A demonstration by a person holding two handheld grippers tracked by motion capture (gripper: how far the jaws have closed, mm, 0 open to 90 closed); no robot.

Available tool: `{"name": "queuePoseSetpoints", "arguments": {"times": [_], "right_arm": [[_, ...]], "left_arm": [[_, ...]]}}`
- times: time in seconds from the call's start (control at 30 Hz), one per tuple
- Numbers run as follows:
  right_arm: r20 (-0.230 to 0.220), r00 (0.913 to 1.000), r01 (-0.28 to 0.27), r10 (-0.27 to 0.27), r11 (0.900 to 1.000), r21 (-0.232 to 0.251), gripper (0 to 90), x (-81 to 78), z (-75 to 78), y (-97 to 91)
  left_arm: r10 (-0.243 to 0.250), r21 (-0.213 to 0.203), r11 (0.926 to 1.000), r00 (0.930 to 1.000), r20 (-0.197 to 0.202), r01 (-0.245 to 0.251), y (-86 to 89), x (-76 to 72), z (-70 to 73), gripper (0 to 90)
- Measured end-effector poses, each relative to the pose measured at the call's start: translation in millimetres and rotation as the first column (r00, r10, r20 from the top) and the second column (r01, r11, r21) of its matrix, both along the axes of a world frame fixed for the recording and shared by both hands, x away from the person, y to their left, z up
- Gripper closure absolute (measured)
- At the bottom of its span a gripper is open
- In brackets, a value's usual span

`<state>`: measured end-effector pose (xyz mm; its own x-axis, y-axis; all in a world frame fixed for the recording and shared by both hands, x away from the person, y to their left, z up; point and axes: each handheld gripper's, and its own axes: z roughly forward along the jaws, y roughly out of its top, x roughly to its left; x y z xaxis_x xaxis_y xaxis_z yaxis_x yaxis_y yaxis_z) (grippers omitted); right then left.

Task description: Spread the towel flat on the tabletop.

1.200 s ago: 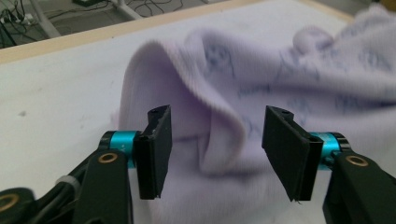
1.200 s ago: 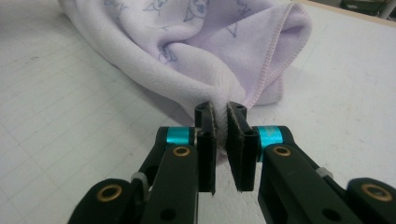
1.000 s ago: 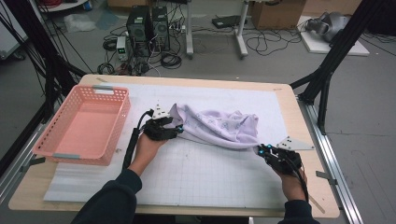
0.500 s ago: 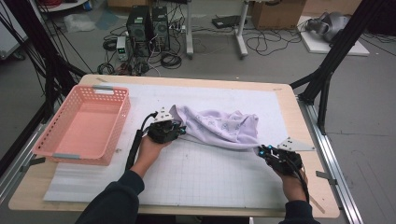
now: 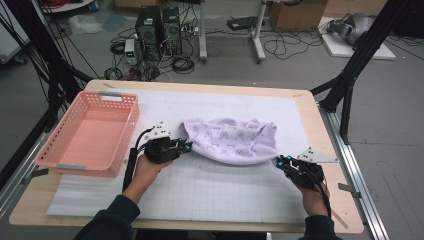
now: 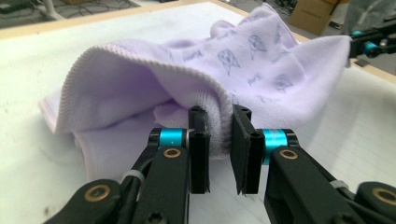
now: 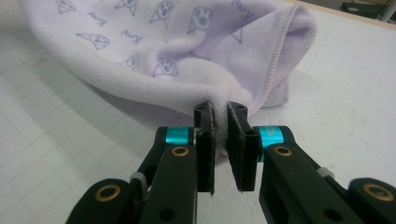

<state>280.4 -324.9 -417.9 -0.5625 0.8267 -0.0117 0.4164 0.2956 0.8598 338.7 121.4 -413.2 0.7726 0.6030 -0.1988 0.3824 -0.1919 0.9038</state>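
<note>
While the lilac towel (image 5: 231,141) lies bunched on the white mat (image 5: 210,192) of the surface (image 5: 320,150), one end is clamped in the left gripper (image 5: 186,146) (its jaws have just been closing on a rolled hem) and the other in the right gripper (image 5: 280,161). Its long axis runs between them, so spreading likely calls for pulling apart. A pink basket (image 5: 90,134) sits left; cables litter the floor (image 5: 280,55) beyond.

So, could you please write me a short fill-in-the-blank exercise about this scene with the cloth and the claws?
1. The lilac towel is printed with small ____ faces.
2. The basket at the table's left side is ____ in colour.
3. The left claw and the right claw are each shut on the ____.
4. The basket holds ____.

Missing words: dog; pink; towel; nothing
</note>
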Motion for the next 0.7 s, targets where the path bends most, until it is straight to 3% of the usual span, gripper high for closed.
{"name": "queuePoseSetpoints", "arguments": {"times": [0.17,0.33,0.57,0.7], "right_arm": [[0.002,1.0000,-0.002,0.002,1.0000,-0.002,81.9,-5.4,2.5,3.3],[0.009,0.9999,-0.009,0.009,1.0000,-0.001,81.8,-14.7,6.6,5.7],[0.012,0.9990,-0.043,0.043,0.9989,-0.018,81.7,-40.8,9.0,9.1],[-0.001,0.9977,-0.068,0.068,0.9971,-0.034,81.7,-65.8,7.9,10.5]], "left_arm": [[-0.021,-0.063,0.9978,0.9993,-0.030,0.019,14.0,-15.6,1.0,78.1],[-0.039,-0.080,0.9962,0.9984,-0.042,0.036,28.1,-36.8,3.8,78.1],[-0.018,-0.092,0.9957,0.9962,-0.086,0.011,36.8,-73.6,-0.1,78.2],[0.006,-0.106,0.9942,0.9927,-0.121,-0.019,37.2,-100.8,-5.4,78.7]]}}
